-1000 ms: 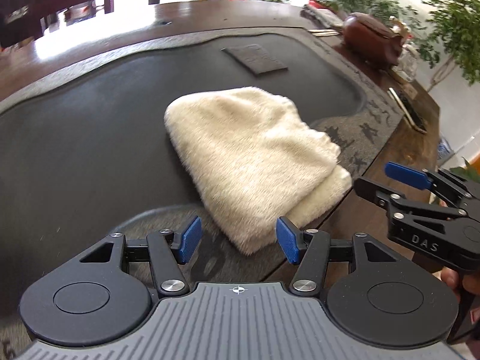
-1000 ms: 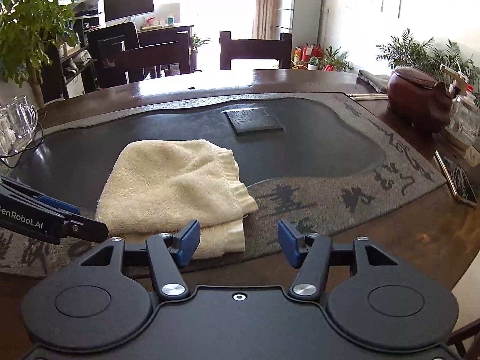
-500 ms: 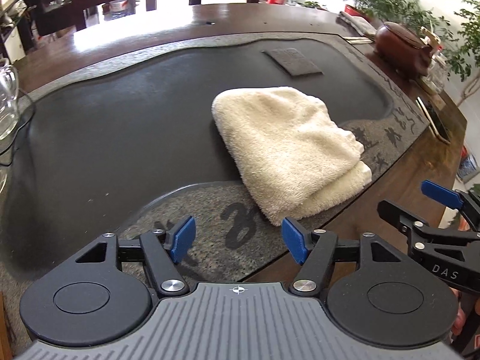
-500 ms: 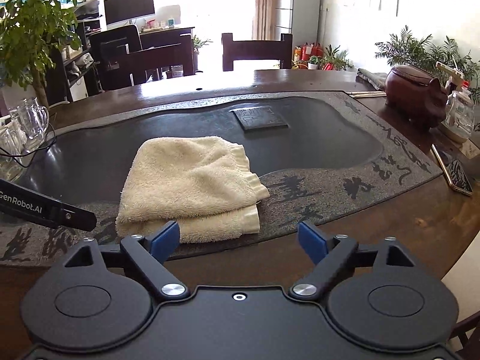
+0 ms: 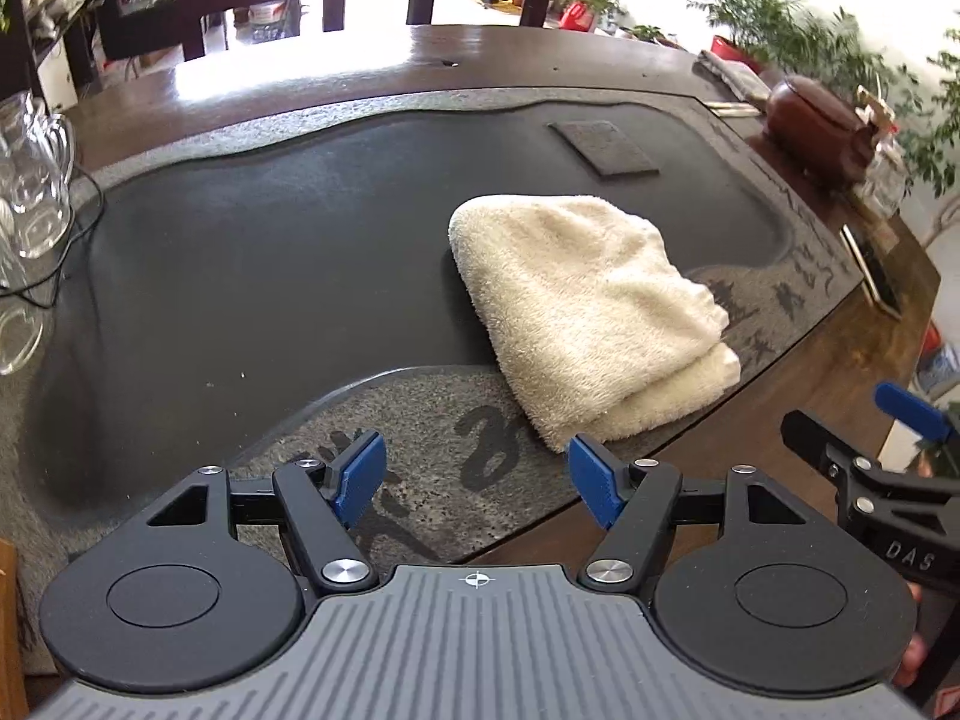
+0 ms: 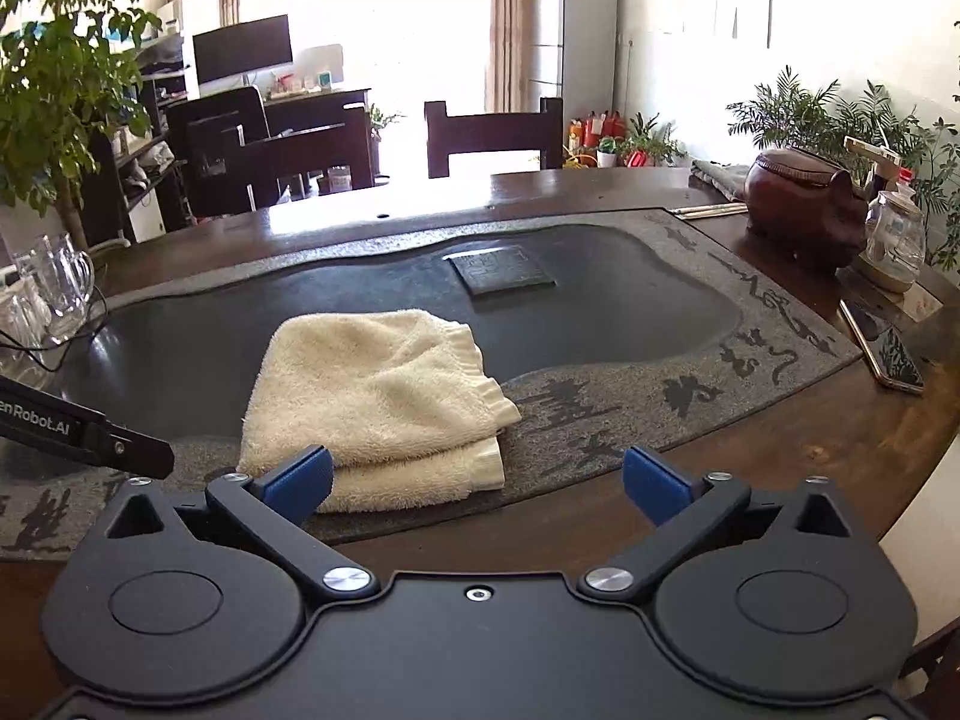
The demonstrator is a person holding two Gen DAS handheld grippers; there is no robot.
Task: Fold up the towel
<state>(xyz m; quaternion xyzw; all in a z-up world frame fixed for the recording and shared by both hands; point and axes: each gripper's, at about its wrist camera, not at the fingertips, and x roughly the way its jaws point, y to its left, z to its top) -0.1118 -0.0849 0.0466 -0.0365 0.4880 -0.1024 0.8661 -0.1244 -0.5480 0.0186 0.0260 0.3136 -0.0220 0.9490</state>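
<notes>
Since a second ago I've backed both grippers off the towel (image 6: 372, 402) and spread the right gripper (image 6: 477, 483) wider. Left gripper (image 5: 477, 474) is released too, nothing held. The towel lies folded on the near edge of the stone tray (image 5: 240, 276), two layers showing, so I'd judge the fold done. Count: one towel, two grippers, one phone (image 6: 888, 360), one clay pot (image 6: 801, 204).

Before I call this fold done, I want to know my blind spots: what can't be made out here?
- Towel: its near left corner sits behind the right gripper finger in the right wrist view; inner layers are hidden by the top layer.
- Right gripper: cut off by the frame edge in the left wrist view.
- Left gripper: only one arm shows in the right wrist view.
- Glass cups: cut off at the left edge.
</notes>
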